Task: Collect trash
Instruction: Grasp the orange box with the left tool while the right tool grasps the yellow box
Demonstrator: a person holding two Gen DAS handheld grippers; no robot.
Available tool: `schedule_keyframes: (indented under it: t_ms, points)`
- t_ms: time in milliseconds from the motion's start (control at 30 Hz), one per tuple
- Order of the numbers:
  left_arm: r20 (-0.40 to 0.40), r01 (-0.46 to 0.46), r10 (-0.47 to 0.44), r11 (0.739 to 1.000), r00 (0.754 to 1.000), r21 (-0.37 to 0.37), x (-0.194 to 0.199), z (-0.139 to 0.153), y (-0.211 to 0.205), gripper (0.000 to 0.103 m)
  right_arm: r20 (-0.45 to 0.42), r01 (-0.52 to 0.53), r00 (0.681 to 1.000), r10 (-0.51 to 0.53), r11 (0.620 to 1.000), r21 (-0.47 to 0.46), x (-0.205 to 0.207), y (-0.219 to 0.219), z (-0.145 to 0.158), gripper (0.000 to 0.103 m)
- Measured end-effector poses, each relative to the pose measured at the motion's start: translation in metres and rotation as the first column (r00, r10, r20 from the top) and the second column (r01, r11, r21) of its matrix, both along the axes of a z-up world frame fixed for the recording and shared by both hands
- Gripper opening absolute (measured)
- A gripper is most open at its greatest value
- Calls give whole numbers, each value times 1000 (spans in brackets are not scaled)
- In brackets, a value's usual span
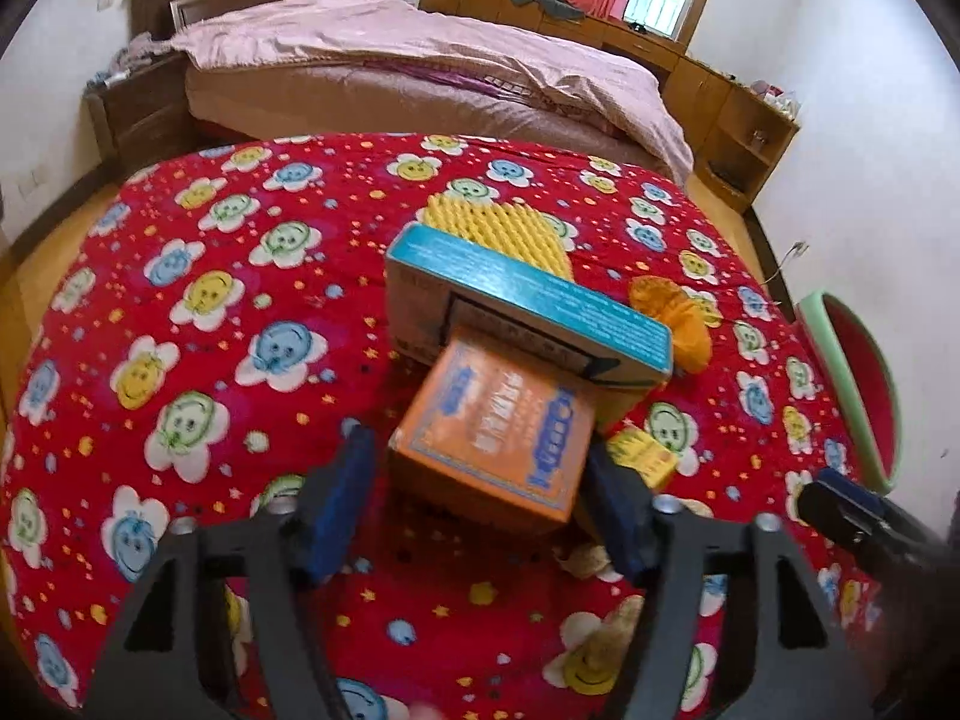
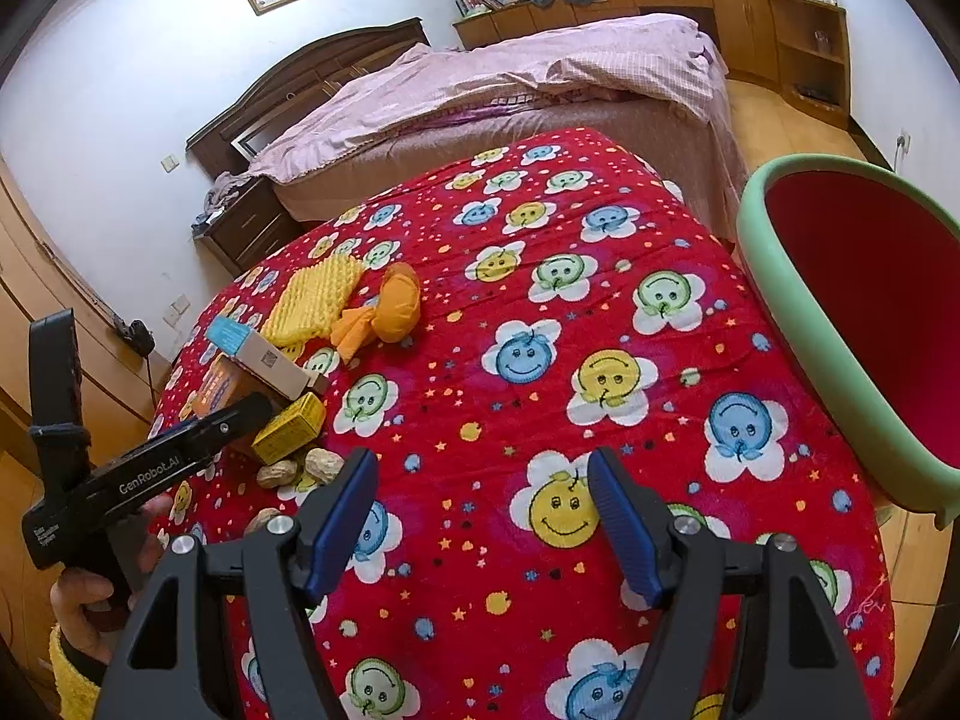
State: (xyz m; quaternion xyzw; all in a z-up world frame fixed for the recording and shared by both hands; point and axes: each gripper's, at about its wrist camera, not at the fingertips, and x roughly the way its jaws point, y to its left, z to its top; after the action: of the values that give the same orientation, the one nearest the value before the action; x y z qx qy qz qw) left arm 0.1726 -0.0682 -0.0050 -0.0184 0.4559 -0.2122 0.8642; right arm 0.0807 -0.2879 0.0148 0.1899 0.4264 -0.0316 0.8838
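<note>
Orange box (image 1: pixel 501 432) lay on the red cloth (image 1: pixel 210 420), leaning under a teal box (image 1: pixel 528 294), in the trash pile at the cloth's left-middle. Left gripper (image 1: pixel 480 468) straddled it: jaws spread, right pad at or touching the box's right edge, left pad clear of it with cloth showing between. Not gripped yet. Small yellow box (image 1: pixel 642 456) sat just beside the right finger; peanut shells (image 2: pixel 300 468) near the pile's front. Yellow mesh pad (image 1: pixel 498 228) and orange wrapper (image 1: pixel 678 324) lay behind the teal box.

Right gripper (image 2: pixel 483 516) hovered over bare cloth, jaws spread, holding nothing. Green bin (image 2: pixel 780 324) with red inside stood at the cloth's right edge, well apart from the pile.

To do it well, probably: centre the jaws on the orange box, close across its short sides, keep the right finger off the yellow box. Lift slowly, as the teal box rests on it and could slide or tip.
</note>
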Motion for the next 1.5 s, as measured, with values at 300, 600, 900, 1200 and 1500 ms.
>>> schedule_keyframes:
  t_ms: [300,600,900,1200,1500]
  points:
    - [54,-64,64,998,997,0,-15,14,18,62,4,-32,999,32,999,-6,4,8,4,74]
    - [56,-178,178,984,983,7,-30,22,51,62,10,-125,992,126,992,-26,20,37,10,75]
    - [31,-260,260,965,965,13,-36,18,73,62,-17,-231,973,231,972,-35,47,73,3,75]
    - [27,-272,272,962,962,17,-38,15,80,62,-47,-287,957,285,956,-63,66,98,-10,75]
    - [21,-275,275,961,961,17,-38,14,79,62,-50,-292,956,288,950,-110,69,99,-15,56]
